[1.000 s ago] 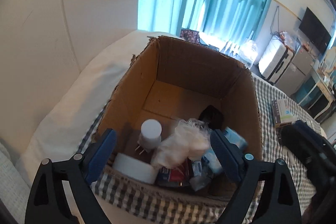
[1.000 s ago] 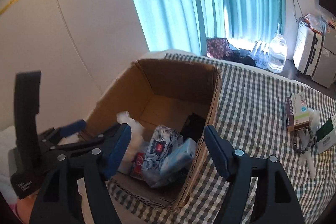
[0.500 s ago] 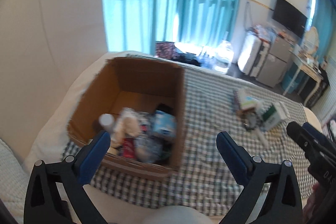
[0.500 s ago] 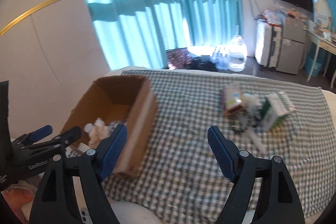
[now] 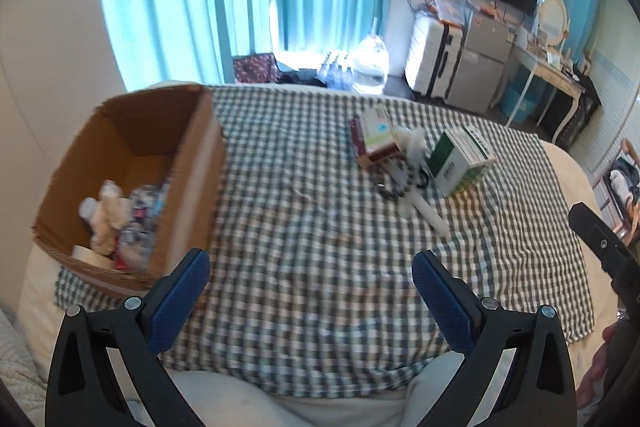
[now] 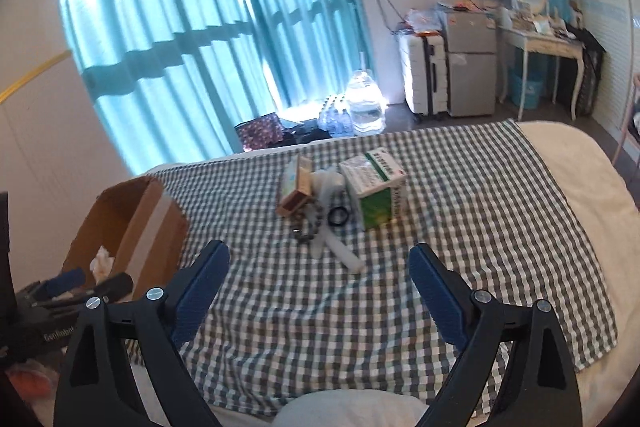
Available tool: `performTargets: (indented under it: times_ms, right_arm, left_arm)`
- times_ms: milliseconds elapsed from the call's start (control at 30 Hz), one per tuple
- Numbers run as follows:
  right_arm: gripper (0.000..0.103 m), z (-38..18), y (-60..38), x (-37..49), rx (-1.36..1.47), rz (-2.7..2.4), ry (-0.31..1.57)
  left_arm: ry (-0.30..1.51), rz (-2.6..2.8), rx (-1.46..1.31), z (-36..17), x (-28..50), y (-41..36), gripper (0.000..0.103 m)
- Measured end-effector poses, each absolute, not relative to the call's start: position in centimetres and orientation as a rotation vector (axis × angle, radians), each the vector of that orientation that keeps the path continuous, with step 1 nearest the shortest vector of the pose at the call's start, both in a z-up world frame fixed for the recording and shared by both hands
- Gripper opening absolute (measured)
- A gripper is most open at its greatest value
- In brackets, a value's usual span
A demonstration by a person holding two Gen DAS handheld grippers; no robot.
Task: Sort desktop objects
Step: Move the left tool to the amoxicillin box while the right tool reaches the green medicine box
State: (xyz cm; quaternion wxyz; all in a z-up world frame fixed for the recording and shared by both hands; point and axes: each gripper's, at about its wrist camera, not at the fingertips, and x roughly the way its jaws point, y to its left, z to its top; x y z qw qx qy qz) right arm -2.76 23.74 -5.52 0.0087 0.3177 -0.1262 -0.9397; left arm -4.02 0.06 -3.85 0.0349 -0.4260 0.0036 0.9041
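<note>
A brown cardboard box point(image 5: 192, 163) holding several small items stands at the left of the checked cloth point(image 5: 320, 247); it also shows in the right wrist view point(image 6: 136, 223). A pile lies on the cloth's middle: a green and white carton point(image 6: 378, 193), a slim box point(image 6: 296, 187), a bead bracelet point(image 6: 308, 229), a black ring point(image 6: 339, 216) and a white tube point(image 6: 344, 253). The carton point(image 5: 460, 157) and slim box point(image 5: 374, 137) show in the left wrist view too. My left gripper point(image 5: 310, 287) and right gripper point(image 6: 318, 279) are open and empty, above the cloth's near part.
The cloth covers a white bed point(image 6: 580, 163). Teal curtains point(image 6: 200, 27), a water jug point(image 6: 364, 107), a white suitcase point(image 6: 424, 79), a small fridge point(image 6: 470, 67) and a dressing table point(image 6: 540, 39) stand beyond the far edge. A beige wall point(image 5: 48, 75) is at left.
Both grippers have pulled back and swung right, away from above the box. The pile on the cloth has come into view. Both stay open and empty.
</note>
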Motion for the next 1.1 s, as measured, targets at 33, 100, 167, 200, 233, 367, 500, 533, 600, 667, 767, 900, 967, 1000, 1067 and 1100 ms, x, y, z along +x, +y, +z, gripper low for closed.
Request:
performTargets:
  times_ms: [33, 100, 167, 200, 233, 367, 500, 533, 600, 667, 767, 900, 967, 1000, 1067, 1100]
  right_arm:
    - [0.092, -5.9, 24.2, -3.0, 0.997, -2.940, -0.400]
    - [0.092, -6.8, 25.0, -3.6, 1.018, -2.946, -0.380]
    - [0.092, -7.8, 25.5, -4.9, 1.047, -2.952, -0.350]
    - [0.092, -8.3, 25.8, -5.7, 1.058, -2.956, -0.332]
    - [0.092, -8.9, 26.2, -6.6, 1.065, -2.953, -0.314]
    - [0.092, -11.3, 28.0, -10.3, 1.097, -2.958, -0.234]
    - [0.092, -13.5, 28.8, -13.7, 1.104, -2.975, -0.072]
    - [0.092, -14.1, 28.9, -14.6, 1.106, -2.970, -0.008]
    - [0.092, -15.3, 28.9, -16.4, 1.109, -2.942, 0.082]
    - [0.092, -16.5, 29.0, -18.0, 1.113, -2.897, 0.095]
    - [0.092, -17.4, 29.2, -19.3, 1.086, -2.869, 0.060]
    - [0.092, -18.4, 29.2, -20.2, 1.062, -2.885, 0.080]
    - [0.092, -19.0, 29.2, -20.5, 1.057, -2.889, 0.113]
    - [0.092, -19.3, 29.3, -20.7, 1.062, -2.883, 0.105]
    - [0.092, -19.7, 29.5, -20.8, 1.072, -2.869, 0.065]
    - [0.092, -19.8, 29.5, -20.9, 1.073, -2.869, 0.062]
  left_arm:
    - [0.007, 2.766, -1.322, -4.3, -4.5, 0.6, 0.103]
    - [0.005, 2.749, -1.351, -5.3, -5.8, 1.7, 0.103]
    - [0.003, 2.743, -1.371, -6.2, -7.1, 2.6, 0.103]
    - [0.002, 2.743, -1.378, -6.6, -7.8, 3.0, 0.103]
    - [0.000, 2.745, -1.384, -7.2, -8.6, 3.5, 0.103]
    - [0.023, 2.740, -1.411, -9.5, -12.5, 5.6, 0.103]
    - [0.152, 2.727, -1.447, -13.1, -16.9, 7.7, 0.103]
    - [0.177, 2.729, -1.445, -13.8, -17.7, 8.0, 0.103]
    - [0.241, 2.740, -1.433, -15.7, -19.8, 8.6, 0.103]
    - [0.301, 2.736, -1.432, -17.2, -21.4, 8.9, 0.103]
    - [0.372, 2.729, -1.445, -19.2, -23.4, 9.3, 0.103]
    - [0.402, 2.739, -1.417, -20.5, -25.0, 9.5, 0.103]
    - [0.386, 2.745, -1.414, -20.9, -25.6, 9.5, 0.103]
    - [0.366, 2.743, -1.410, -20.9, -25.9, 9.6, 0.103]
    - [0.353, 2.740, -1.393, -20.9, -26.1, 9.7, 0.103]
    - [0.362, 2.740, -1.390, -20.9, -26.2, 9.7, 0.103]
